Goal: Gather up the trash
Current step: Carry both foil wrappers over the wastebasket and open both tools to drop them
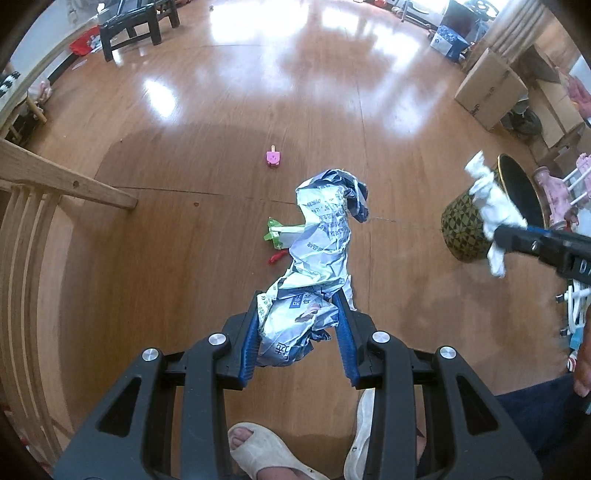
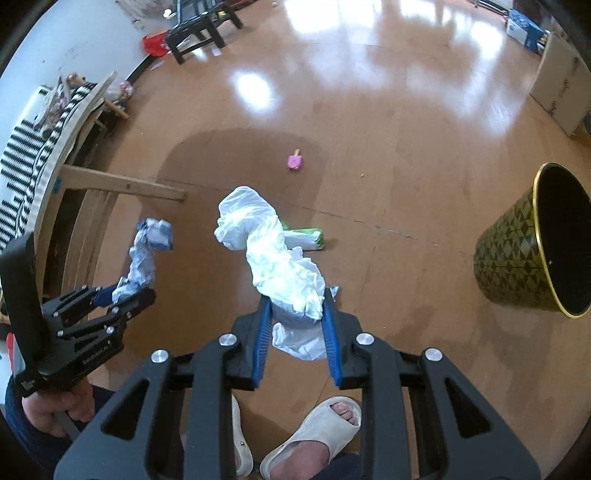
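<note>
Glossy wood floor [image 1: 184,206], crumpled foil wrapper [image 1: 317,251]

A lived-in home, probably a living room. Glossy wooden floor [image 1: 258,92] all around, a dark low table [image 1: 129,26] far ahead to the left, stacked cardboard boxes [image 1: 491,88] far ahead to the right. Pale wooden furniture frame [image 1: 66,181] close on the left, patterned wastebasket [image 2: 532,251] to the right, slippered feet [image 2: 314,432] below.
</note>
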Demonstrator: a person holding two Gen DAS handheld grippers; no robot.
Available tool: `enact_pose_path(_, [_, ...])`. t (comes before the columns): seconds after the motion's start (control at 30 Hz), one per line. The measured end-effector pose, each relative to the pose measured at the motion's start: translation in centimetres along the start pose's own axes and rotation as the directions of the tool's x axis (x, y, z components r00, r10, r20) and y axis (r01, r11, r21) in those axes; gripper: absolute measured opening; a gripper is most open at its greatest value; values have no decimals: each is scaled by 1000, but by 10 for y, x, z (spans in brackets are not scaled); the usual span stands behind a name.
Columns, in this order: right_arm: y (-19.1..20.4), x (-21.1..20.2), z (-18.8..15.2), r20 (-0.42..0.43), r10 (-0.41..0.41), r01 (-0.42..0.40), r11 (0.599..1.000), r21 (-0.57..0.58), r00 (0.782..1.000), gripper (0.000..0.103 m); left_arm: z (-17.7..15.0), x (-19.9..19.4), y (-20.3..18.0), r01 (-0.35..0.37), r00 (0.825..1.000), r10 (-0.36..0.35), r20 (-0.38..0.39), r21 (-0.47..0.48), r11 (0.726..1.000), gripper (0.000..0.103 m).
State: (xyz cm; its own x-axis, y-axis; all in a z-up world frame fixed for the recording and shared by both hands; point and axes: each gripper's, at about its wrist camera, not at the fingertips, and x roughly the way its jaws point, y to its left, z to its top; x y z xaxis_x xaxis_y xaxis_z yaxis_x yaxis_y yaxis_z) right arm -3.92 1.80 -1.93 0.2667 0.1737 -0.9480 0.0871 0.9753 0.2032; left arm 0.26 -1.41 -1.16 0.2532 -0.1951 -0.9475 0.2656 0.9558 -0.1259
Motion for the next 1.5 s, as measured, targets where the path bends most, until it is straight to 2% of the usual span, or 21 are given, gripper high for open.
enact_pose_path(0.23, [-32,-24,15,57,11,-15,998,67,998,27,6,19,-13,-34,999,35,-41,40,999,36])
enact_pose_path(0.4, [-69,-50,27,74,-52,45,995,94,996,27,37,30,-59,13,999,-8,-47,90,996,36])
enact_pose_path(0.53, [-121,-82,38,111,-101,81,982,168,989,27,69,33,-122,68,997,-62,-42,153,986,36])
enact_pose_path(0.67, [-181,-109,38,133,-164,129,963,238,977,27,98,41,-203,120,993,-116,-31,240,963,36])
enact_pose_path(0.77, [-238,-118,28,149,-178,116,929,351,973,27,111,55,-259,188,982,-180,-53,271,944,36])
enact_pose_path(0.83, [-271,-119,22,149,-189,112,903,414,971,27,115,61,-287,209,978,-198,-64,292,933,36])
enact_pose_path(0.9, [-292,-117,18,145,-190,106,886,452,971,27,118,71,-315,242,970,-227,-84,309,920,36])
enact_pose_path(1.0, [-324,-115,11,142,-174,79,856,510,974,27,120,88,-348,260,965,-234,-117,321,911,36])
enact_pose_path(1.23, [-348,-95,9,104,-170,84,827,556,980,27,125,112,-391,256,966,-225,-128,342,904,36])
enact_pose_path(1.4, [-347,-94,16,113,-180,85,818,569,977,27,129,124,-400,257,965,-223,-138,332,908,36])
enact_pose_path(1.5, [-345,-99,16,123,-197,93,816,570,973,27,131,125,-405,262,964,-233,-124,347,900,36])
